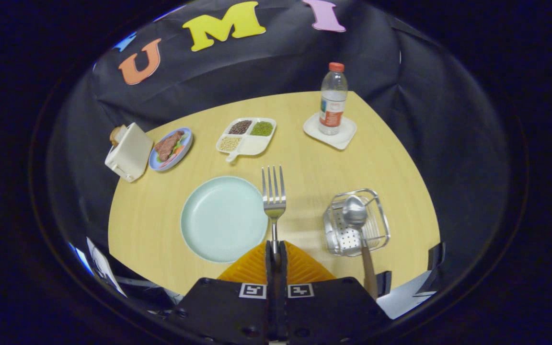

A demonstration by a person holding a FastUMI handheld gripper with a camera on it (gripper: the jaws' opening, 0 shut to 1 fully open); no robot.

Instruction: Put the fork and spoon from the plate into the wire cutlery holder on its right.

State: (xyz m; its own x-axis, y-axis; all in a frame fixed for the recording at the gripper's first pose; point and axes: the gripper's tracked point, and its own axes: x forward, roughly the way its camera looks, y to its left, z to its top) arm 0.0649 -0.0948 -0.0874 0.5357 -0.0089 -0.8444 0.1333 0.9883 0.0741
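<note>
The gripper (276,251) is clamped tight on the handle of the slim silver metal fork (273,194), tines pointing straight ahead at centre frame, beside the right rim of the round pale-green plate (223,218). That fork looks light, rigid and slick, so a firm pinch low on the handle suits it. At lower right, the steel spoon (355,213) already sits in the wire cutlery holder (376,230).

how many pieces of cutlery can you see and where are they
2. The fork is clamped by its handle in the shut claw, tines pointing away, beside the plate. The spoon already leans in the wire cutlery holder.
</note>
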